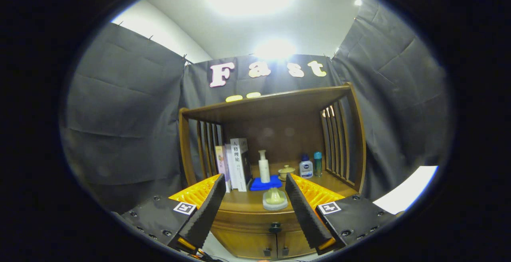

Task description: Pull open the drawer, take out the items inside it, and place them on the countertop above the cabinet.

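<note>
The hand-held gripper has its two fingers spread wide apart, and nothing is between them. It hangs in the air in front of a brown wooden cabinet, with open room all around the fingers.

Just ahead of the fingers and a bit lower is the drawer. It is shut. It is a long curved wooden front with one small dark round knob in the middle. Under it are two small doors, each with a small dark handle.

Above the drawer is the worktop. Its front edge is round and smooth. Near that edge, between the fingers, sits one pale lidded cup. Beyond it is one white pump bottle standing on a blue tray. Left of that stand about three books, upright, touching each other. To the right are one little lidded bowl, one white bottle with a blue cap and one thin teal bottle.

Wooden bars close both sides, and one shelf board is the roof.
</note>
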`<control>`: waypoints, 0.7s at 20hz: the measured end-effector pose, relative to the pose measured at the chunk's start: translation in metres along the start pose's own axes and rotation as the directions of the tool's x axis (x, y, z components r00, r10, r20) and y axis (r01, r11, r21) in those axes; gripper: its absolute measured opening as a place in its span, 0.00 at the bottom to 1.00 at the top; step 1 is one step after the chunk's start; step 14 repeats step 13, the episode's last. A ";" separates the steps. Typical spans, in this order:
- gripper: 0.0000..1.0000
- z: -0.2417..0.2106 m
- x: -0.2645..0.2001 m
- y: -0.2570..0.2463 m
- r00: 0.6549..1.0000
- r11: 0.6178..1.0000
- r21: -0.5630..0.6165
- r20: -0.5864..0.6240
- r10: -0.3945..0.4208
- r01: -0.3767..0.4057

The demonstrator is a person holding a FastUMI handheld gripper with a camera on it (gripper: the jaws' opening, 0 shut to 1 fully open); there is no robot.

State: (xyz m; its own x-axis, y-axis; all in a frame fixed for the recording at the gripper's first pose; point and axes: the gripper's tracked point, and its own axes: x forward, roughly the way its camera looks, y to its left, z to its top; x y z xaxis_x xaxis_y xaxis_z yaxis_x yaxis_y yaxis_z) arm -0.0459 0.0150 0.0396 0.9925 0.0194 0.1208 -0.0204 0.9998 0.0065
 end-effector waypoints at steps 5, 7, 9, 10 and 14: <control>0.95 -0.002 0.007 0.007 0.999 0.999 -0.006 -0.027 0.041 -0.041; 0.95 0.001 0.009 0.009 0.998 0.998 0.002 -0.032 0.060 -0.060; 0.95 0.005 0.007 0.009 0.997 0.997 -0.003 -0.025 0.073 -0.074; 0.95 0.006 0.006 0.006 0.997 0.997 -0.009 -0.025 0.072 -0.072; 0.95 0.007 0.000 0.000 0.997 0.998 -0.001 -0.031 0.070 -0.071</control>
